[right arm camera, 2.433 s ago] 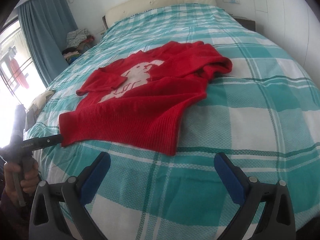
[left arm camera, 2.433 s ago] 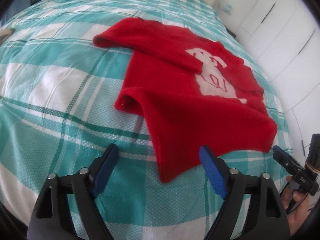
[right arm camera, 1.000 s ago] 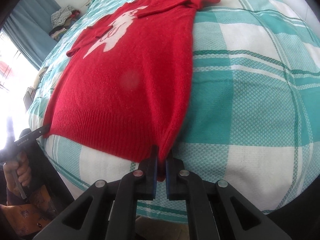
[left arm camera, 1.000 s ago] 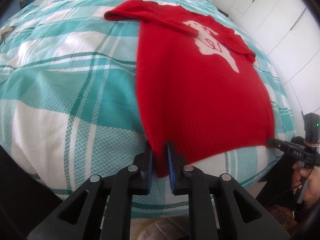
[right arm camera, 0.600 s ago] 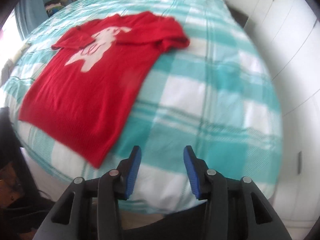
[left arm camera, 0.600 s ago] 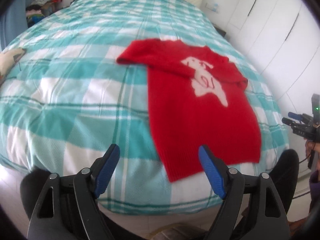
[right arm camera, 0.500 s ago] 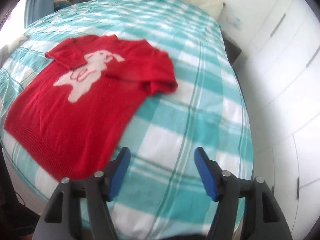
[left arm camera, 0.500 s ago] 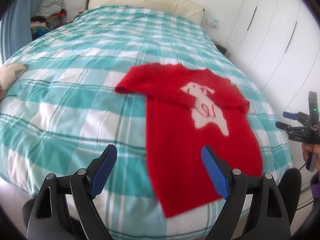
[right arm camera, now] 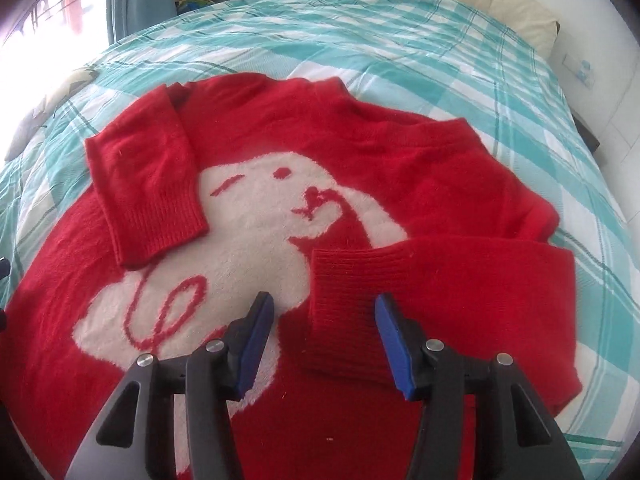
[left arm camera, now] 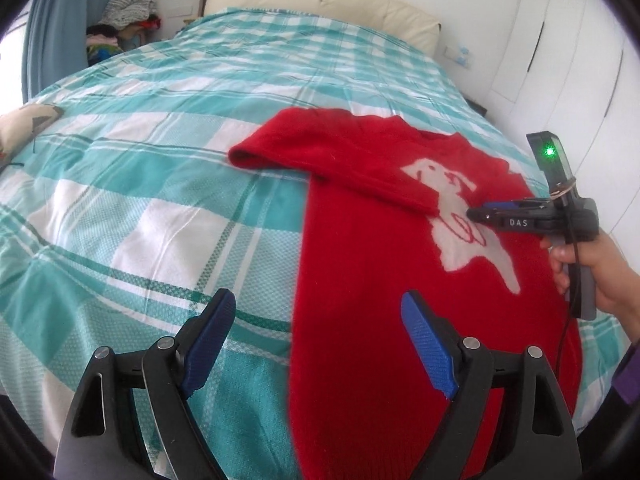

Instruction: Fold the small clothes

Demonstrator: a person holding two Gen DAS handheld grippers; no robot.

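Note:
A small red sweater [left arm camera: 360, 264] with a white animal motif lies flat on the bed, both sleeves folded in over the chest. My left gripper [left arm camera: 320, 336] is open and empty, above the sweater's left side edge near the hem. My right gripper [right arm camera: 324, 340] is open and empty, just above the cuff of the right sleeve [right arm camera: 348, 300], which lies between its blue fingers. The right gripper also shows in the left wrist view [left arm camera: 476, 213], over the motif. The left sleeve [right arm camera: 148, 192] lies folded across the upper chest.
The bed has a teal and white checked cover [left arm camera: 160, 128]. A cream headboard [left arm camera: 320, 4] stands at the far end. White wardrobe doors [left arm camera: 560, 60] line the right side. A pile of clothes [left arm camera: 124, 12] sits by a blue curtain at the back left.
Both grippers let go of the sweater's hem and opened. The right gripper has moved in over the chest to the right sleeve cuff. The left gripper has moved closer over the sweater's left edge.

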